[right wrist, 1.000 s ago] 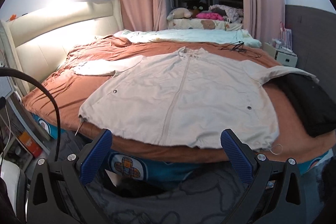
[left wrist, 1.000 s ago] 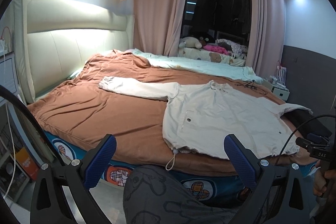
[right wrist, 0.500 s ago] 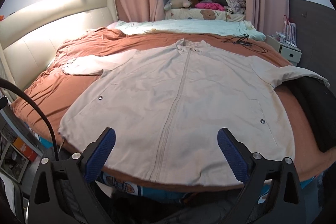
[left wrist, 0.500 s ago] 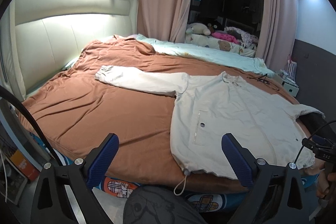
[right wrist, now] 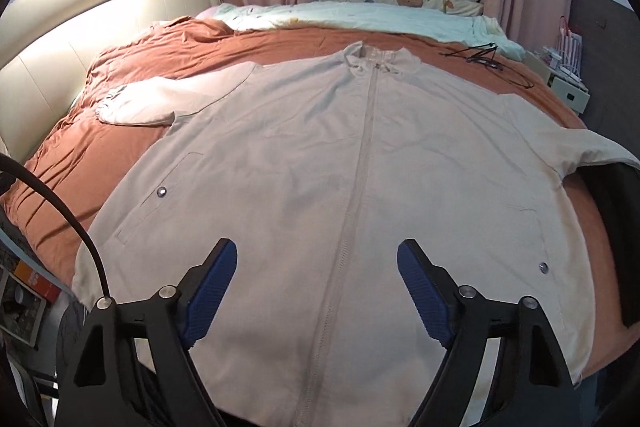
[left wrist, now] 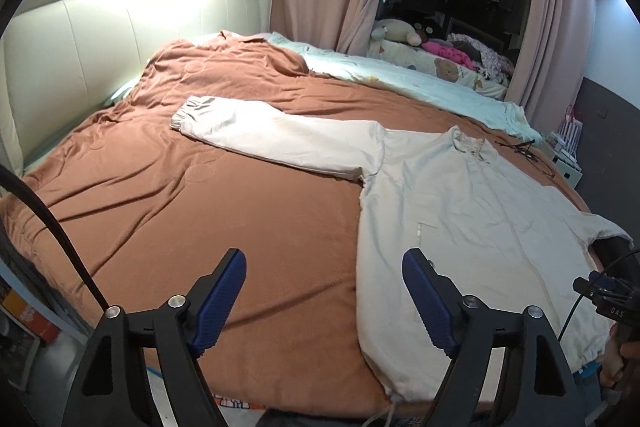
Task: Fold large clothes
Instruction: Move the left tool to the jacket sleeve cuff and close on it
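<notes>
Rust-brown quilted bedspread fills most of both views. Cream zip-front jacket lies flat on it, front up, zipper running centre of right wrist view; in left wrist view it's right of centre, hem at bottom right. Its long cuffed sleeve stretches out toward upper left of frame. Pale mint blanket sits w/ the pink curtains behind, top centre. Left gripper released, jaws wide, over bedspread beside jacket edge. Right gripper released too, jaws wide above lower jacket front, holding nothing.
</notes>
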A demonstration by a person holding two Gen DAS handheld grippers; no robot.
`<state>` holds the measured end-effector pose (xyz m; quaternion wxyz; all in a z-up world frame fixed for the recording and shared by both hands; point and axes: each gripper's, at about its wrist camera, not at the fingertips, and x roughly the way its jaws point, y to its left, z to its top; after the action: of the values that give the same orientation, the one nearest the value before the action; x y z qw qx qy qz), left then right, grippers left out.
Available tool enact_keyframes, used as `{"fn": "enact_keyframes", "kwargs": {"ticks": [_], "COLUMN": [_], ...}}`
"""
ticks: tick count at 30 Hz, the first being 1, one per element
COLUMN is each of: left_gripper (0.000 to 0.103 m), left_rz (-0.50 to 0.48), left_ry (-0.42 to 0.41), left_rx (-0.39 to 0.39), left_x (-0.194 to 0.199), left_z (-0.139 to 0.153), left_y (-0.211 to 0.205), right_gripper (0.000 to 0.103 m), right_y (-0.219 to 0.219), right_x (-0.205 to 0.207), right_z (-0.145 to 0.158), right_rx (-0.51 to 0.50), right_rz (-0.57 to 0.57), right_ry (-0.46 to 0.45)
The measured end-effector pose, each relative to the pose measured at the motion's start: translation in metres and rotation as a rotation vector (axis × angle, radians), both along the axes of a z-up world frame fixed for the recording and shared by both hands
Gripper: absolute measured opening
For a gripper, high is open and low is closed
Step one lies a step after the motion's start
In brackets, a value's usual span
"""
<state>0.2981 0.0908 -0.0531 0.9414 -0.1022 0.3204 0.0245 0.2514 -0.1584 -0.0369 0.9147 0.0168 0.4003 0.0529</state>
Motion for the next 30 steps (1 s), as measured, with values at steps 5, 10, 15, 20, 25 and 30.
{"fn": "enact_keyframes", "kwargs": {"ticks": [5,10,15,20,25,30], "left_gripper": [0.077,0.076,0.070,0.068,0.064,0.061], "left_rz": [0.018,0.046,0.078,0.109,0.131,0.154], "left_ry": [0.043,0.077,0.118,0.147,0.180,0.215], "left_rx": [-0.038,-0.070,-0.119,-0.153,-0.181,-0.231], "left_x": [0.043,0.087,0.138,0.184,0.229,0.271], "left_z": [-0.014,-0.027,-0.039,-0.048,-0.062,-0.082], "left_y": [0.027,0.059,0.099,0.131,0.157,0.184], "right_gripper": [0.072,0.071,0.069,0.067,0.058,0.044], "right_y": [0.011,0.024,0.034,0.046,0.063,0.079], "right_x": [0.042,0.082,0.121,0.156,0.194,0.232], "right_z": [-0.003,-0.004,-0.008,-0.015,-0.024,-0.037], "right_rx": [0.013,0.024,0.051,0.067,0.071,0.092], "right_rz": [0.019,0.040,0.037,0.037,0.049,0.069], "right_ry": [0.053,0.073,0.104,0.131,0.156,0.189]}}
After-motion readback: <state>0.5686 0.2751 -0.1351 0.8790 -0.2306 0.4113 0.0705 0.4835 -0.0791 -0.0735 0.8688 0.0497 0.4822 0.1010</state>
